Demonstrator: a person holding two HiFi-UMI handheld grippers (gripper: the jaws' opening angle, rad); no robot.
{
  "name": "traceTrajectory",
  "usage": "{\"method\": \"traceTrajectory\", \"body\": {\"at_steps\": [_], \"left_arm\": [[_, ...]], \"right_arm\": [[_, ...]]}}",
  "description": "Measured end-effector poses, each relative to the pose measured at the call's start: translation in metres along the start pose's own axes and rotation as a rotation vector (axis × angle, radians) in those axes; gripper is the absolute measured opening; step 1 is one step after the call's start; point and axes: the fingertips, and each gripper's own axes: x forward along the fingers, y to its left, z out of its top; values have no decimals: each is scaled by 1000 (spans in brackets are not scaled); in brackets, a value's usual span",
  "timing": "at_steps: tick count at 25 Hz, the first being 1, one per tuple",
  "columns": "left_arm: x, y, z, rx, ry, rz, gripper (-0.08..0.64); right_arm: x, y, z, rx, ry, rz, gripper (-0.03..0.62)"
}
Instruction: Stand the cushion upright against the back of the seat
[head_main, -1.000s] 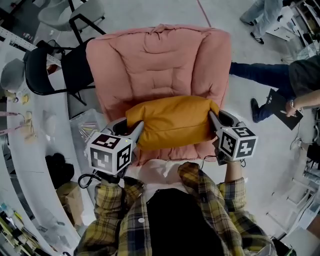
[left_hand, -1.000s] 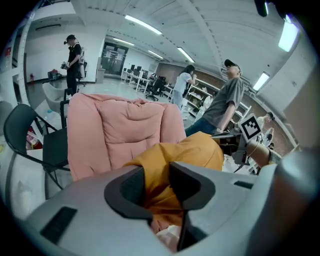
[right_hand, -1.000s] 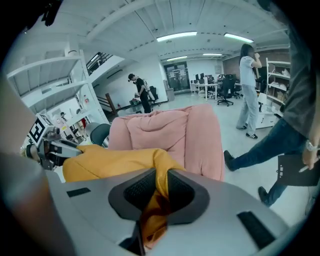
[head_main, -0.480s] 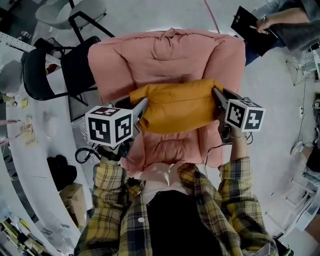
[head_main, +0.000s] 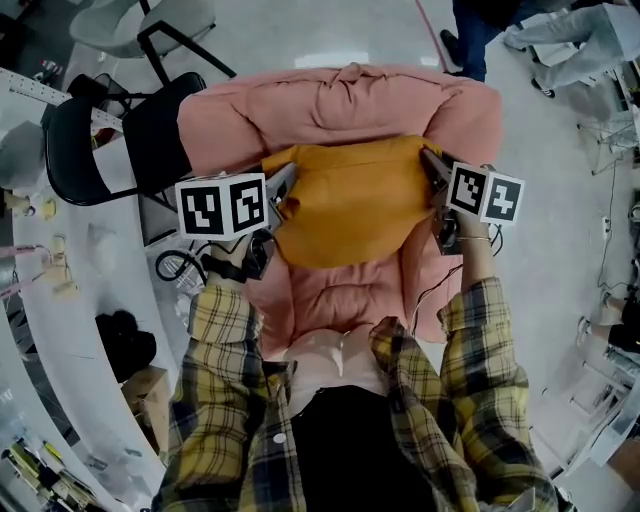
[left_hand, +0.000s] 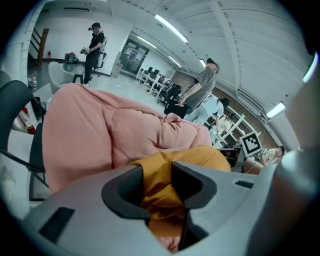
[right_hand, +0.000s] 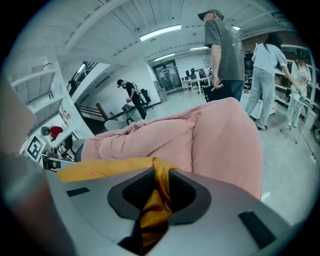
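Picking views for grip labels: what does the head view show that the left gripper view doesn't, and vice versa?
Head view only: the person's plaid sleeves and the cushion in its whole outline. Left gripper view only: the left tool's jaws pinching bunched cushion fabric, after just opening a little, plus the ceiling lights. Both: the orange cushion, the pink armchair, the left tool and the black chair.
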Motion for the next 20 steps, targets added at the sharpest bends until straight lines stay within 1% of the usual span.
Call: {"method": "traceTrajectory", "body": {"at_steps": [6,10,15,20], "left_arm": [[29,5,12,6,15,39,152],[37,8,17,-9,11,44,152],[34,9,17,-33,-20,18,158],[16,4,24,-40,-26,-44,178]], "right_arm": [[23,-23,3,24,0,-44,67],[29,-29,4,38,0,-55,67],[26,-30,6,73,-12,-13,75],[2,-22,16,121,-55,41,97]]}}
